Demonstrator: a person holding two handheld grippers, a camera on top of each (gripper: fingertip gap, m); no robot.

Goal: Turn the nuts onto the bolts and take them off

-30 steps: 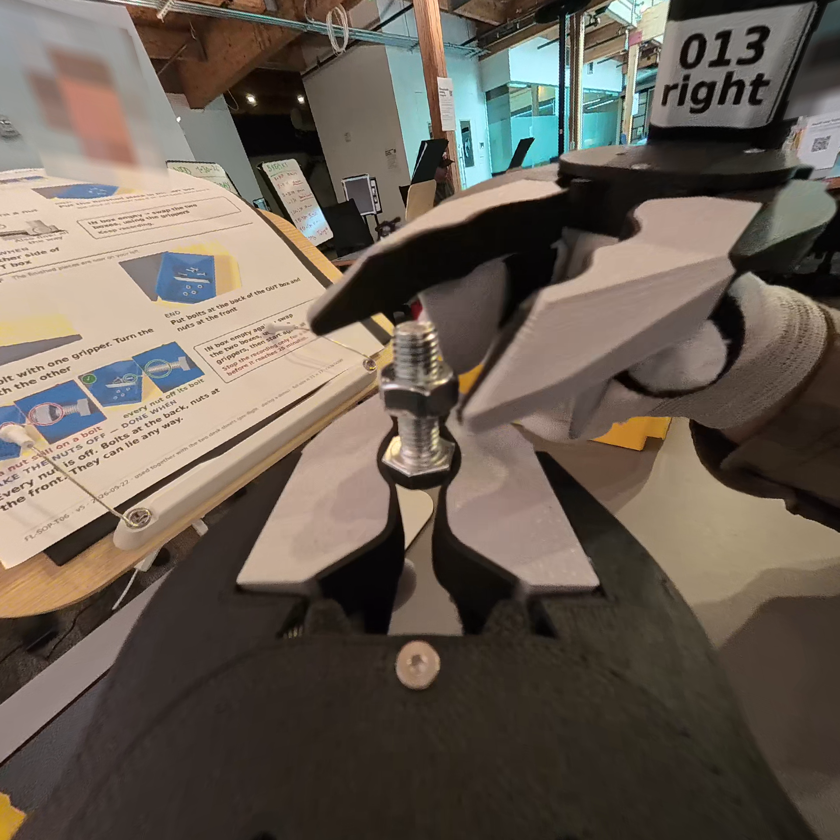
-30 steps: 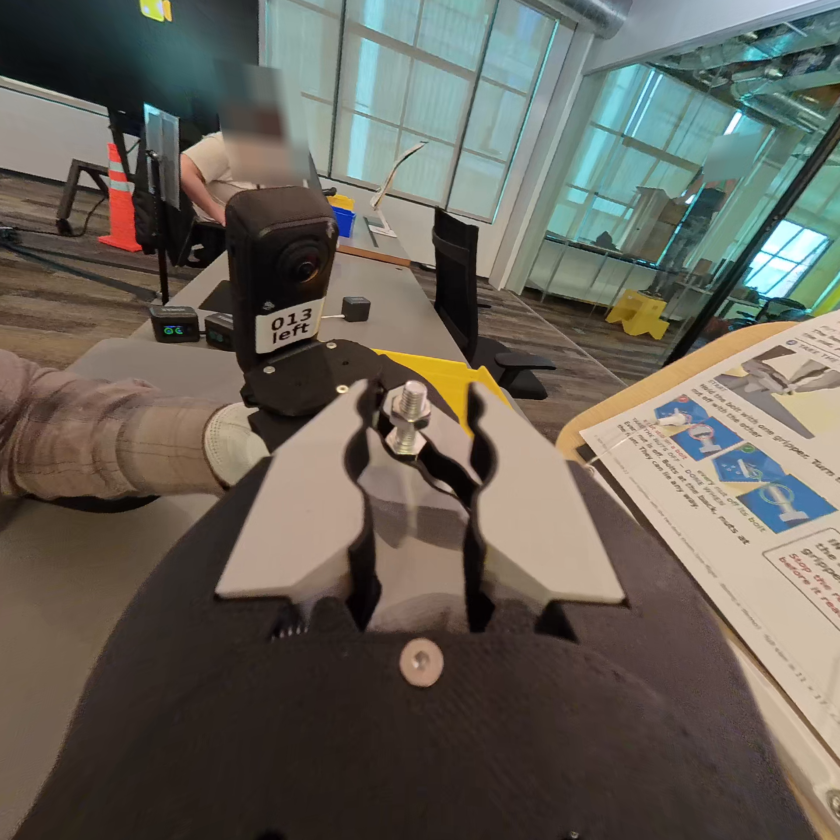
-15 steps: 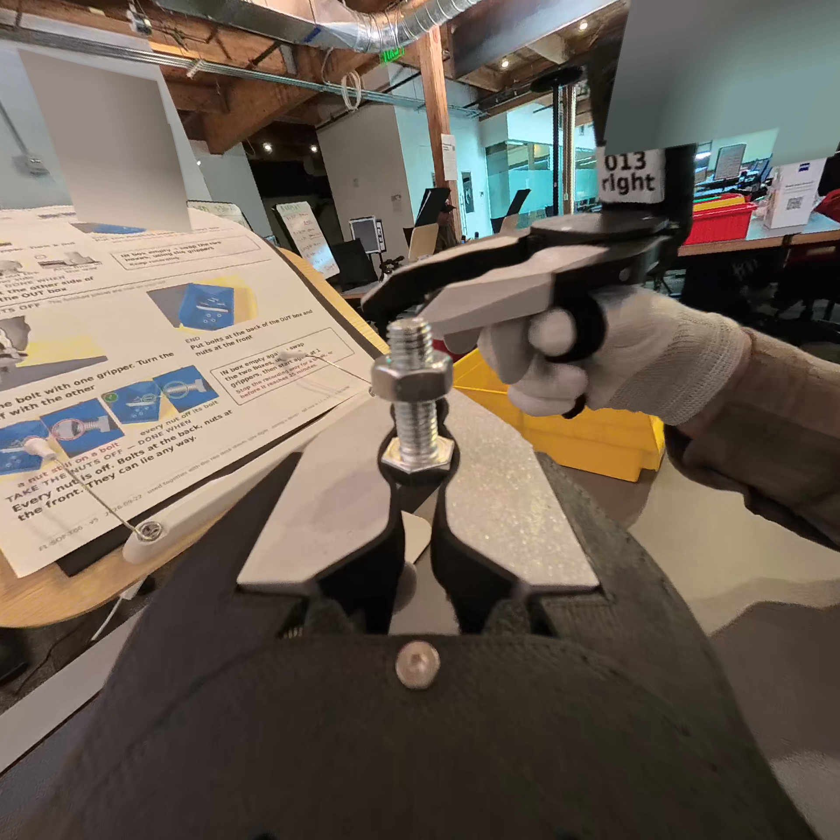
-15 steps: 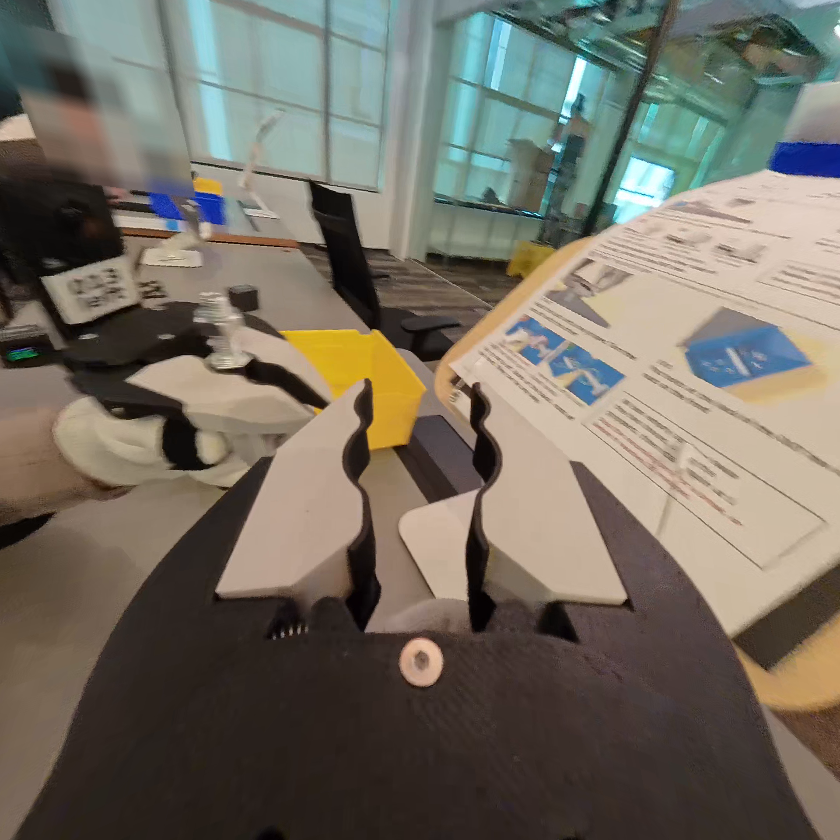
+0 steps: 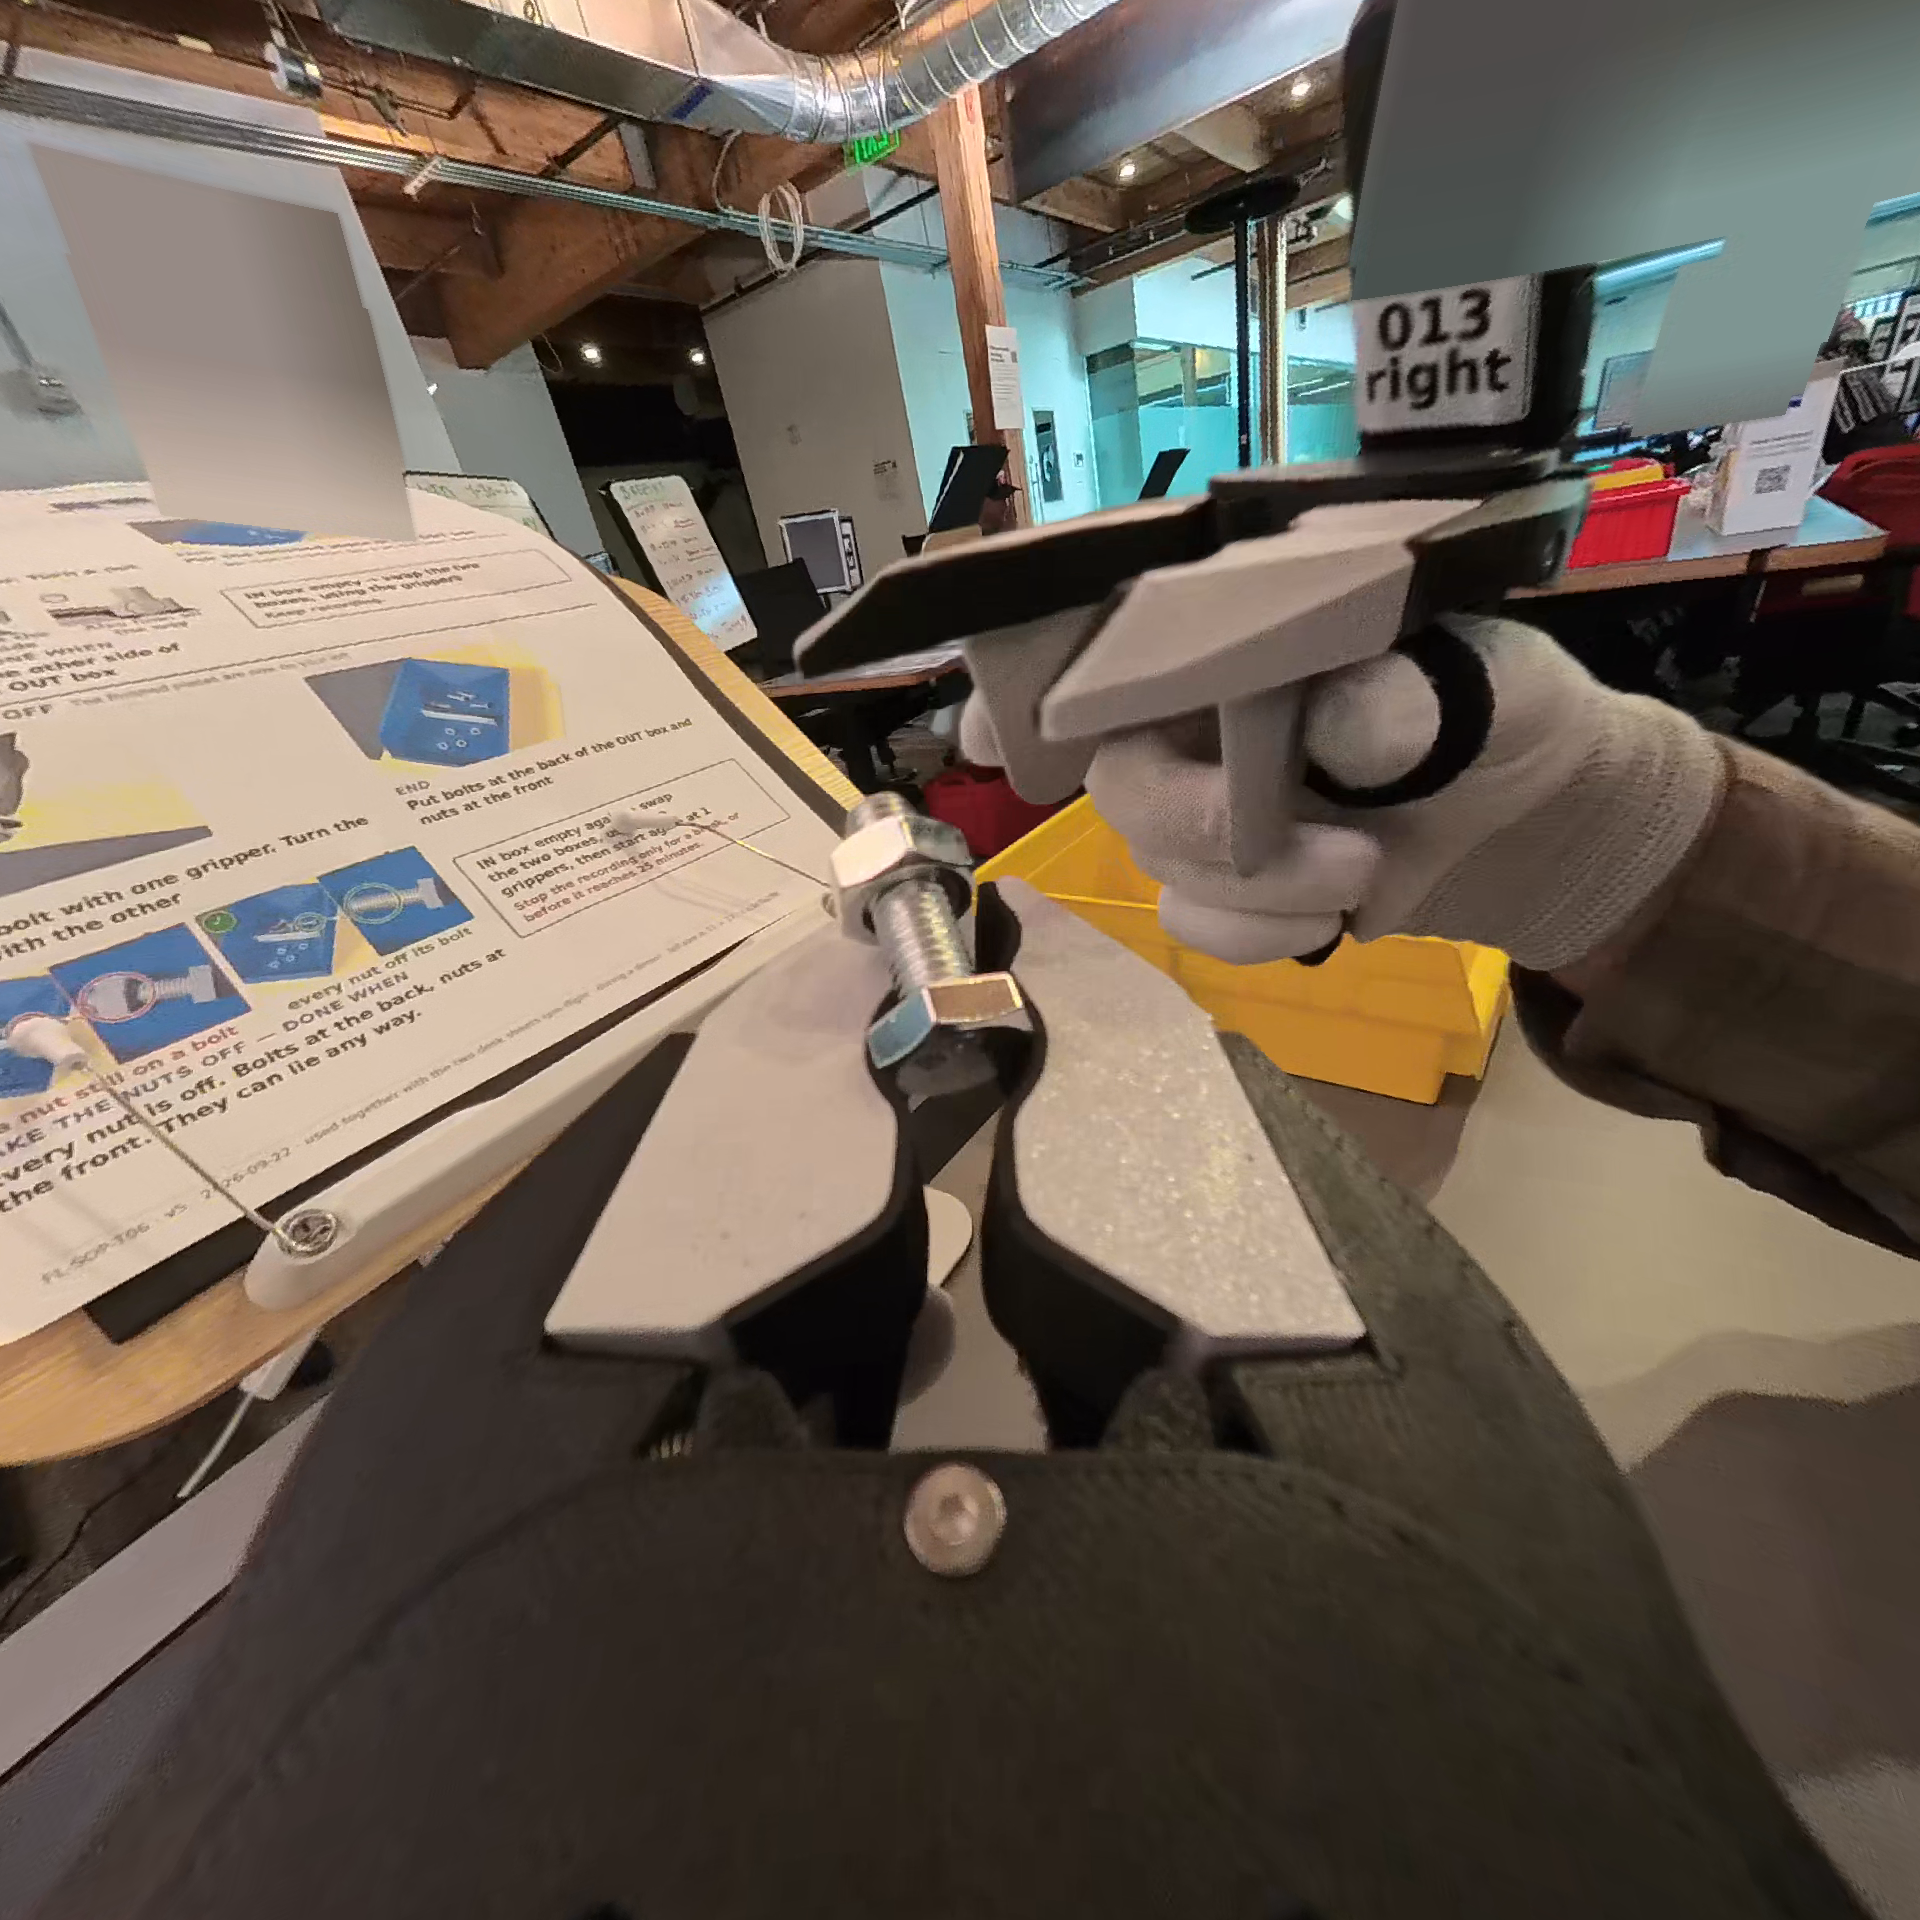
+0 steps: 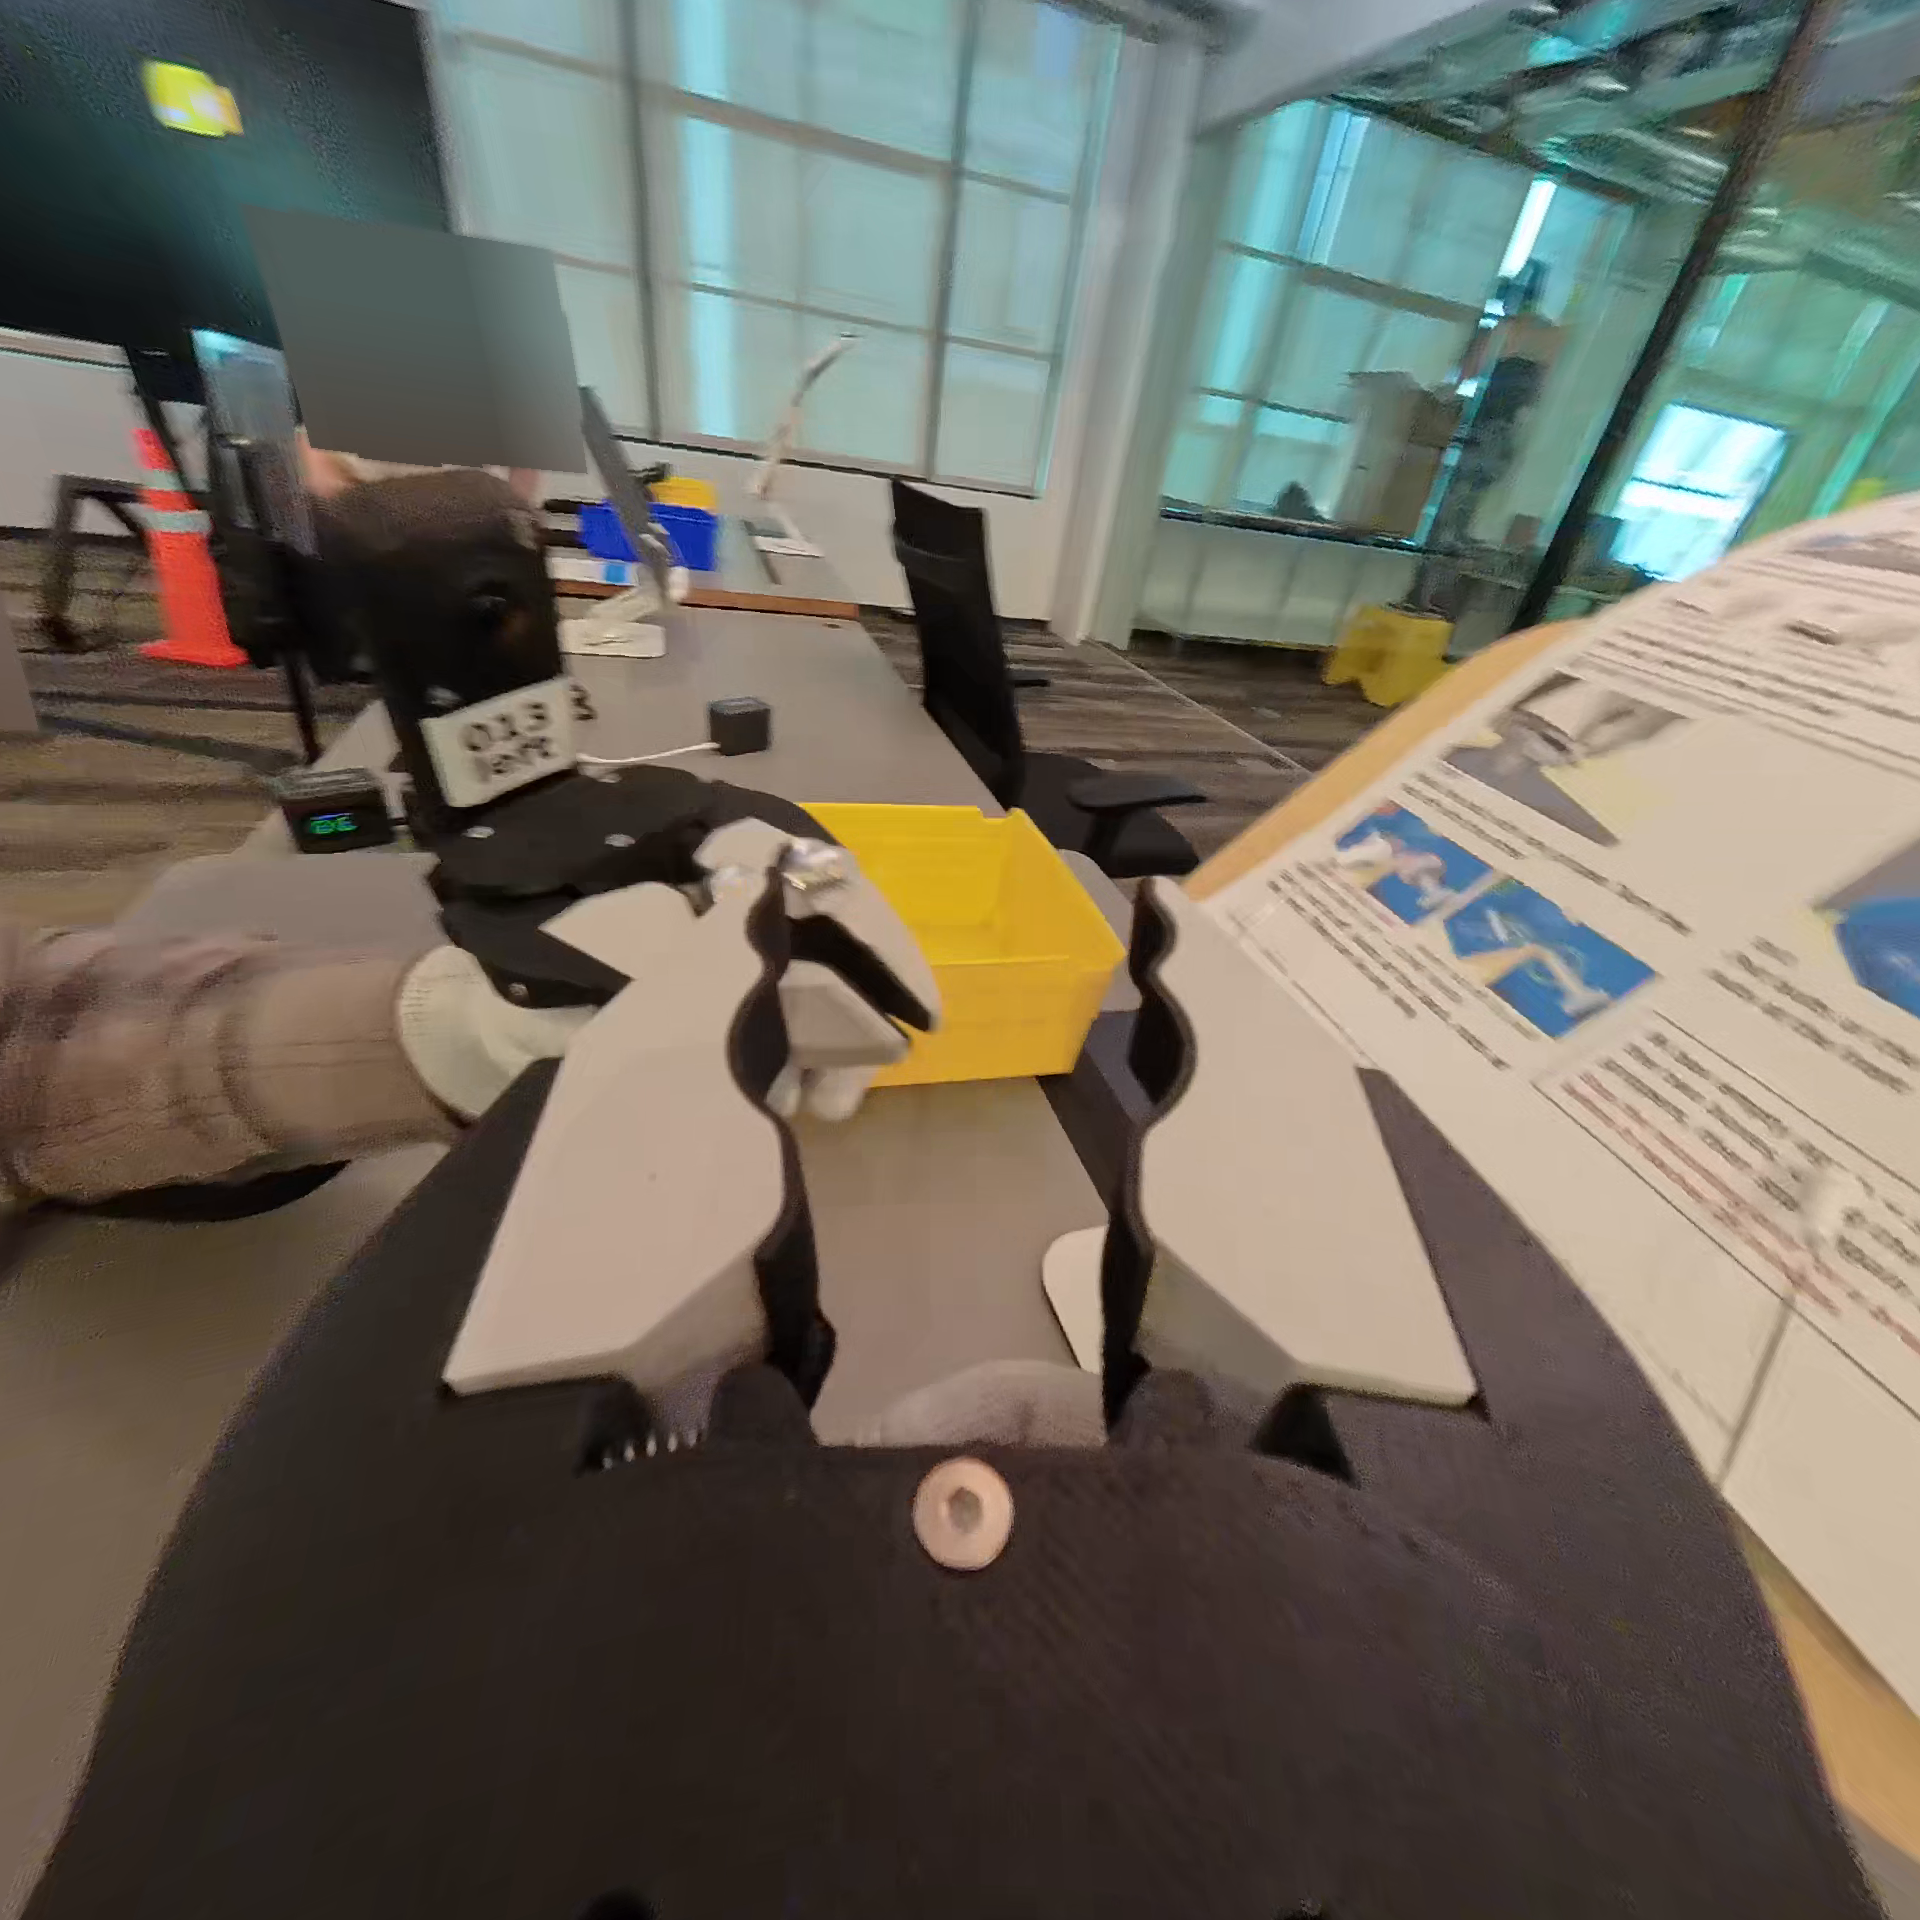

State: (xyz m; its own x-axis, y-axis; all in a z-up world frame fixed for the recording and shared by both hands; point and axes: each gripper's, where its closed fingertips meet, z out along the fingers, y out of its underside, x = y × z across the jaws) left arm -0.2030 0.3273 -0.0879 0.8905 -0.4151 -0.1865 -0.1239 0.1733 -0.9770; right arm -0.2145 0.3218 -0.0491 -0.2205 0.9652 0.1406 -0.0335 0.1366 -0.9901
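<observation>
My left gripper is shut on the hex head of a silver bolt. The bolt tilts up and to the left. A silver nut sits on the thread near its far end. My right gripper is open and empty. It shows in the left wrist view above and to the right of the bolt, apart from it, held by a white-gloved hand. The left gripper with the bolt shows blurred in the right wrist view, at the left of the open fingers.
A yellow bin stands on the grey table behind the grippers. A printed instruction sheet lies on a tilted wooden board beside it. Chairs and other desks stand farther off. My left and right fingertips are right by each other.
My right gripper let go of the nut, opened wider and drew back up and away from the bolt. The bolt in my left gripper has tilted from upright to leaning left.
</observation>
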